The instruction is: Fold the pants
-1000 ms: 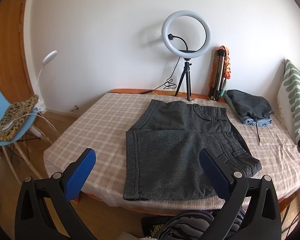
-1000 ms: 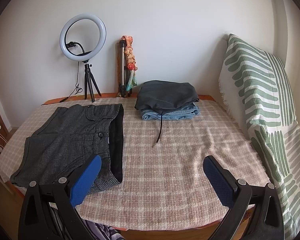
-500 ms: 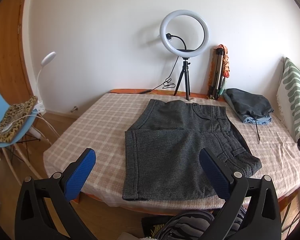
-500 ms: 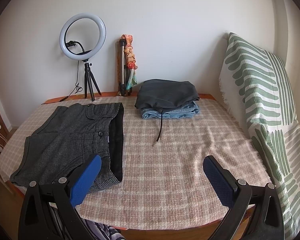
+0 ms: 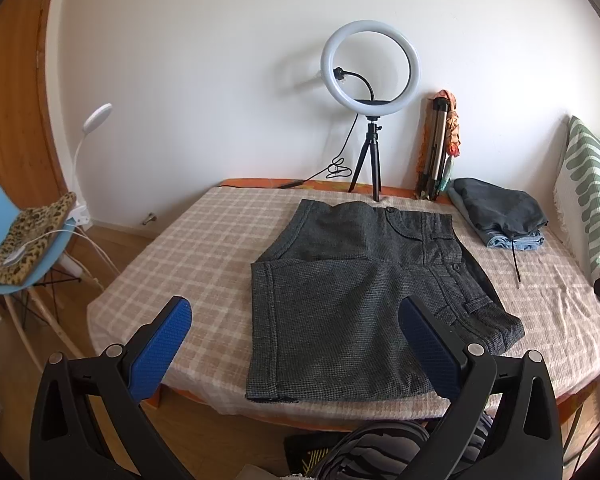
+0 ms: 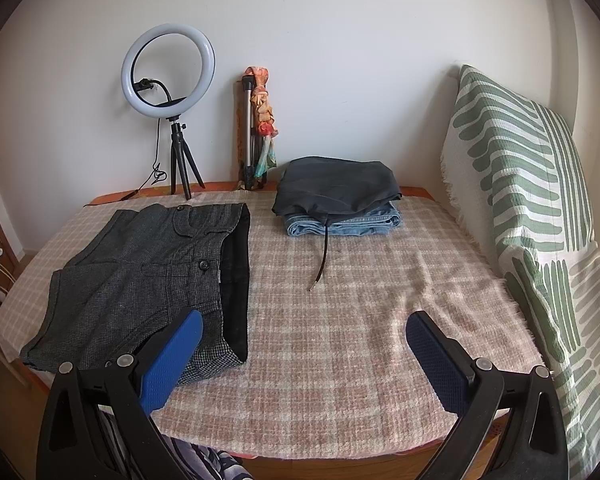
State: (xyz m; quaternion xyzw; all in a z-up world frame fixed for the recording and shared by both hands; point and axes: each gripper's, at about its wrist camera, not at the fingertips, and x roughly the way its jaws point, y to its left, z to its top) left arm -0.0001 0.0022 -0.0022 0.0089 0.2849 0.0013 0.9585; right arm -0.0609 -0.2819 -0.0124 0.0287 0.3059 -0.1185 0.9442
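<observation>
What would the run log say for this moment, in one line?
step: pre-grasp | left gripper: open, empty | right gripper: open, empty | grey shorts: flat on bed, untouched

Both wrist cameras look across the bed (image 5: 204,248) from its near edge toward the wall, sharing pants (image 5: 352,300) (image 6: 140,280) and ring light (image 5: 370,66) (image 6: 168,70).

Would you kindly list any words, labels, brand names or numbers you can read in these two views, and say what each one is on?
None: no readable text in either view.
A small pale tag at the waistband of the grey shorts is too small to read.
The folded clothes and ring light show no lettering.
</observation>
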